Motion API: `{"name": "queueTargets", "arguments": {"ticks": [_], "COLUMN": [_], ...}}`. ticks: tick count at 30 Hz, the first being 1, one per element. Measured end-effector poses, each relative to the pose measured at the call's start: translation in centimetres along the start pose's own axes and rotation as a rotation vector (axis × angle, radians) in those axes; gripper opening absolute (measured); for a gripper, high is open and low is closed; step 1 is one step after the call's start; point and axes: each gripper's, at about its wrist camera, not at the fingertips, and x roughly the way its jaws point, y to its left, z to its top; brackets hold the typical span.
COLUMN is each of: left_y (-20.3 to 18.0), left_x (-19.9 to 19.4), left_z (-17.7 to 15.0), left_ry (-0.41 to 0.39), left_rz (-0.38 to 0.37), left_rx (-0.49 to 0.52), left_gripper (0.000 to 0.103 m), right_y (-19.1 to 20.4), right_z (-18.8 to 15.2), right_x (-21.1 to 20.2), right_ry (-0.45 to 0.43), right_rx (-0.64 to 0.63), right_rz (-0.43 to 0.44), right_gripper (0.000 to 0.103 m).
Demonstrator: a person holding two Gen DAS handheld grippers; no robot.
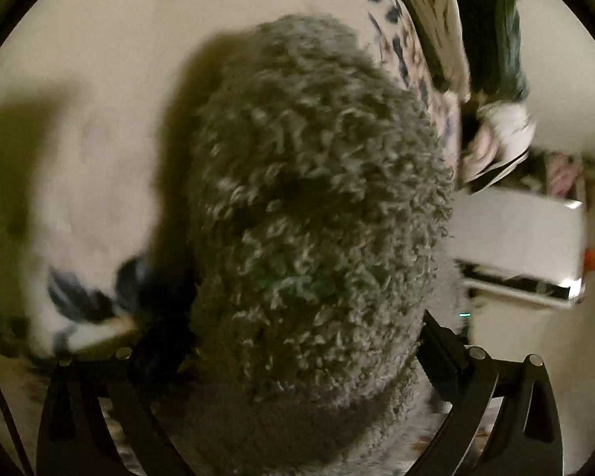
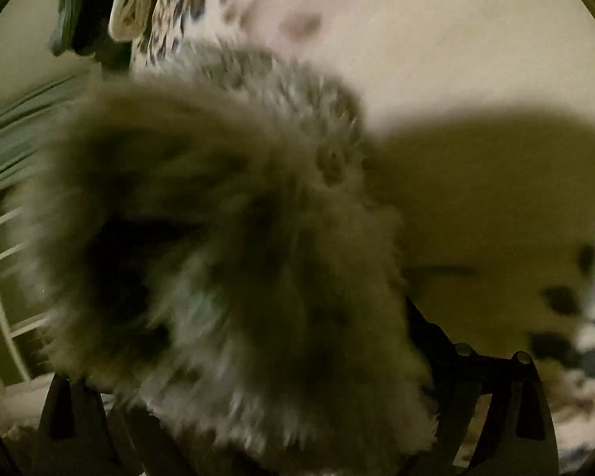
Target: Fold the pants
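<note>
While both jaws gape, left gripper (image 1: 297, 357) and right gripper (image 2: 281, 377) straddle fleecy pants (image 1: 317, 206).

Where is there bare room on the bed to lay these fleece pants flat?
Bare cream sheet lies beyond and left of the grey fleece pants, up to the leaf-print bedding. Right of the pants in the right wrist view, shadowed sheet is also free. The white box side is crowded.

Both views were dimly lit, with a yellowish cast. Heavy shadows were thrown on the pale bedspread (image 1: 111, 51) beside the grey fleece pants (image 1: 317, 214). The right-wrist view was badly smeared by motion blur. Edges were bent and darkened by fisheye distortion.
</note>
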Motion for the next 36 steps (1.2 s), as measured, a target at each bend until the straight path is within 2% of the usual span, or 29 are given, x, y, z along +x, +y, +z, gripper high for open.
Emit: {"name": "queueTargets", "arguments": {"ticks": [2, 5, 6, 7, 9, 10, 12, 13, 16, 22, 24, 26, 29, 33, 34, 36], "left_y": [0.3, 0.5, 0.2, -0.5, -2.9, -4.0, -5.4, -6.2, -9.2, -19.9, -23.4, -27.8, -33.4, -40.7, -41.6, -43.7], "left_x": [-0.2, 0.4, 0.5, 0.4, -0.1, -0.5, -1.2, -1.5, -2.8, -7.8, -8.6, -9.1, -8.9, -8.5, -8.1, -7.3], "left_z": [-0.6, -1.0, -1.0, -1.1, -1.2, -1.3, -1.3, -1.4, -1.1, 1.2, 2.5, 5.2, 9.8, 18.0, 19.2, 23.8], "left_ry": [0.003, 0.007, 0.001, 0.000, -0.006, -0.007, -0.007, -0.001, 0.007, -0.046, -0.070, -0.103, -0.151, -0.219, -0.228, -0.244], "left_rz": [-0.012, -0.022, -0.029, -0.071, -0.057, -0.065, -0.073, -0.099, -0.100, -0.101, -0.081, -0.069, -0.050, -0.032, -0.028, 0.012], "left_rx": [-0.001, 0.003, 0.016, 0.046, 0.139, 0.173, 0.193, 0.197, 0.228, 0.288, 0.307, 0.325, 0.342, 0.367, 0.367, 0.363], "left_gripper": [0.103, 0.103, 0.097, 0.067, 0.050, 0.045, 0.044, 0.043, 0.043, 0.043, 0.044, 0.044, 0.044, 0.044, 0.044, 0.047], "right_y": [0.1, 0.5, 0.6, 0.8, 1.5, 1.9, 2.7, 3.2, 5.1, 13.1, 16.8, 19.9, 24.8, 30.9, 31.8, 33.6], "right_z": [0.2, 0.2, 0.0, -0.2, -0.6, -1.0, -1.7, -2.2, -3.3, -3.8, -2.3, -0.2, 4.6, 13.5, 15.3, 20.5], "right_x": [0.2, 0.0, -0.1, -0.2, -0.7, -1.2, -1.8, -2.2, -3.8, -10.1, -12.7, -15.1, -18.5, -21.5, -21.8, -22.3], "right_ry": [-0.007, -0.068, -0.082, -0.100, -0.129, -0.147, -0.171, -0.187, -0.233, -0.337, -0.352, -0.367, -0.380, -0.390, -0.390, -0.373], "right_rx": [-0.008, -0.023, -0.024, -0.024, -0.026, -0.023, -0.013, -0.011, -0.002, -0.047, -0.080, -0.110, -0.140, -0.188, -0.191, -0.197], "right_rz": [0.003, -0.020, -0.029, -0.033, -0.065, -0.066, -0.068, -0.067, -0.058, -0.003, 0.005, -0.005, -0.015, -0.012, -0.008, -0.016], "right_gripper": [0.097, 0.095, 0.089, 0.082, 0.065, 0.063, 0.058, 0.058, 0.057, 0.058, 0.058, 0.058, 0.058, 0.058, 0.058, 0.059]}}
